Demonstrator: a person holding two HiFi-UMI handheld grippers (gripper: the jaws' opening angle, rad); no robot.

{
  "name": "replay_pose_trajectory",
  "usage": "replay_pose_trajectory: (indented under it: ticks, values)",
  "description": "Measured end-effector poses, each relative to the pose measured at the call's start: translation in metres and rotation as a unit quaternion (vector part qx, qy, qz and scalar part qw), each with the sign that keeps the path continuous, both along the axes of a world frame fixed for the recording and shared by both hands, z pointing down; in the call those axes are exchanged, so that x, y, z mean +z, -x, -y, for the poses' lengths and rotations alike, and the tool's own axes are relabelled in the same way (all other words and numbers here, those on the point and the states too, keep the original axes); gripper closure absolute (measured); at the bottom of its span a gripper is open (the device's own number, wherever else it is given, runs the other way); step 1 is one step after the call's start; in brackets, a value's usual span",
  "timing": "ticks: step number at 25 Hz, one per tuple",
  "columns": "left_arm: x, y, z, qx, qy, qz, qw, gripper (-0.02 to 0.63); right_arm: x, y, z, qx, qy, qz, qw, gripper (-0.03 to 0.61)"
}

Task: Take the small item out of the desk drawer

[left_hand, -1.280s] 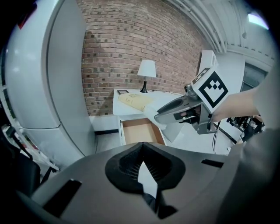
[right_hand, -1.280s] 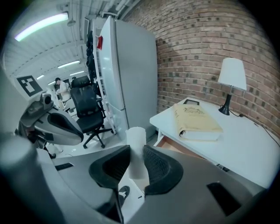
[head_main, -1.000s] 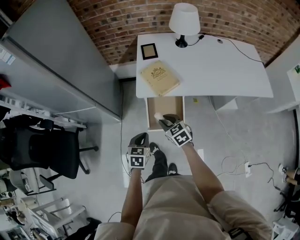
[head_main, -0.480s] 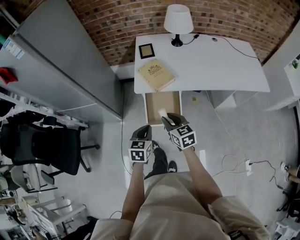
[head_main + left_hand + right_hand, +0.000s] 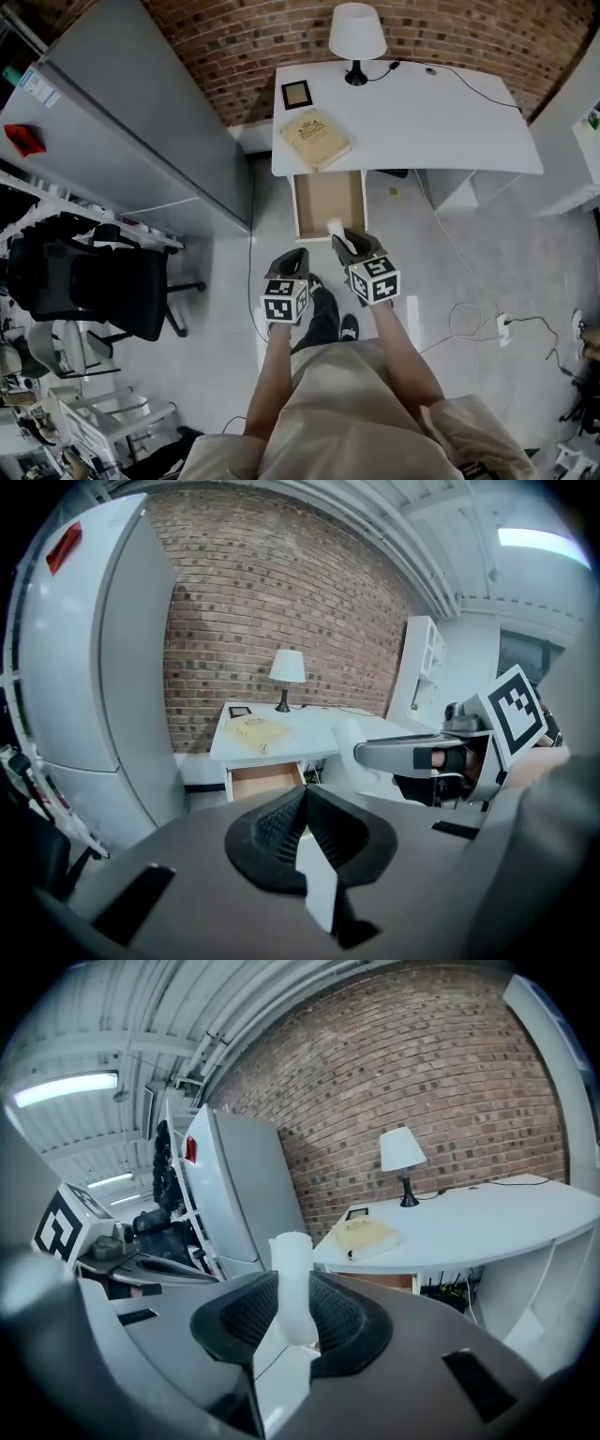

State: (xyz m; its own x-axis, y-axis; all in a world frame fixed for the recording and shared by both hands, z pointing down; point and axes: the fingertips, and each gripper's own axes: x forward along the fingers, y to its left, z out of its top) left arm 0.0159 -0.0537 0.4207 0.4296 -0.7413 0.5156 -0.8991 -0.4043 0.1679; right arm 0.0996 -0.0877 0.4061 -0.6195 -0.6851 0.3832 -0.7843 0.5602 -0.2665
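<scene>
My right gripper is shut on a small white tube, which stands upright between the pads. It hangs over the floor just in front of the open wooden drawer of the white desk. The drawer's inside shows as bare board. My left gripper is lower left of the right one, over the floor, with its jaws shut on nothing. In the left gripper view the drawer stands open ahead and the right gripper is off to the right.
On the desk lie a tan book, a small framed picture and a white lamp with its cable. A grey cabinet stands left of the desk, and an office chair further left. Cables and a power strip lie on the floor to the right.
My right gripper has drawn back from over the drawer toward the person, carrying the white tube. The left gripper moved back slightly too. The drawer stays open.
</scene>
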Motion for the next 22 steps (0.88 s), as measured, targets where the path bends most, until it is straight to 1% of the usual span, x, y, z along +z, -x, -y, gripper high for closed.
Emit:
replay_pose_trajectory:
  ticks: [7, 13, 22]
  values:
    - [-0.006, -0.001, -0.011, -0.014, -0.010, -0.010, 0.9998, 0.598, 0.000, -0.003, -0.014, -0.006, -0.002, -0.008, 1.000, 0.451]
    - [-0.009, 0.008, -0.019, -0.025, -0.017, -0.013, 0.9995, 0.598, -0.001, 0.006, -0.022, -0.016, -0.009, -0.014, 1.000, 0.451]
    - [-0.013, 0.006, -0.025, -0.017, -0.024, -0.010, 0.9995, 0.598, -0.003, 0.010, -0.029, -0.019, -0.009, -0.009, 1.000, 0.451]
